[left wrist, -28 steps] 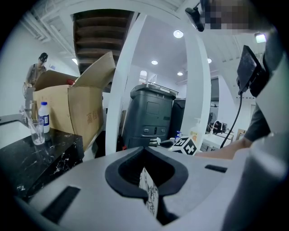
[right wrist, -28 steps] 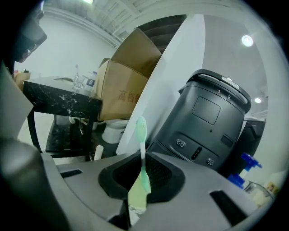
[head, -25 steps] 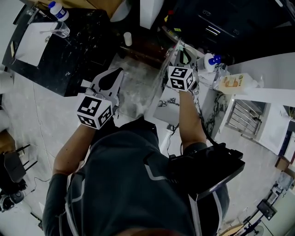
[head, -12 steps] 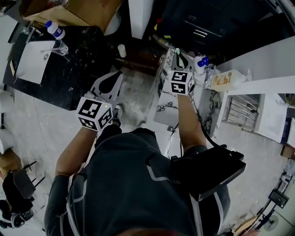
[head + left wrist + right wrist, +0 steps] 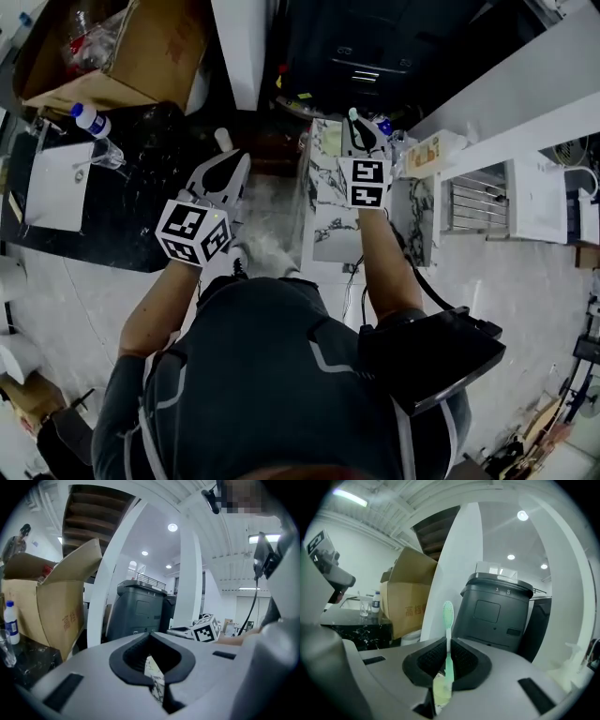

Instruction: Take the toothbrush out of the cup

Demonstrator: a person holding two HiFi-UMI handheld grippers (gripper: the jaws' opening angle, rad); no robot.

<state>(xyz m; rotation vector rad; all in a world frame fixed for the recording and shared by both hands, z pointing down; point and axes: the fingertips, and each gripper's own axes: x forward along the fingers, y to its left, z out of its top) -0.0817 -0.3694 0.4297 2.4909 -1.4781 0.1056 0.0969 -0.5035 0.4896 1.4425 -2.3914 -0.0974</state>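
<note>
The fingers (image 5: 424, 660) of your right gripper (image 5: 448, 665) are clamped on the green toothbrush (image 5: 448, 620). They pinch its handle low down, so the bristle head stands upright above them in open air. No cup rim shows around the brush. A pale yellowish blur sits just below the fingers in the right gripper view, and you cannot tell what it is.

Your right hand has risen over the last second. In the head view the brush now rides over the far end of the white marble surface (image 5: 323, 230), where before it sat lower beside that surface. The grip has not changed during the lift.

Your left gripper (image 5: 228, 173) has come up too. Its fingers (image 5: 126, 656) are together with nothing between them, and only a sliver of marble pattern shows through the slit. It hangs off the left edge of the marble surface and takes no part in the hold.

The removal looks done, judging by the clear space around the brush. The cup itself cannot be picked out among the clutter at the far right corner of the marble surface, by the blue-capped bottle (image 5: 382, 127).
</note>
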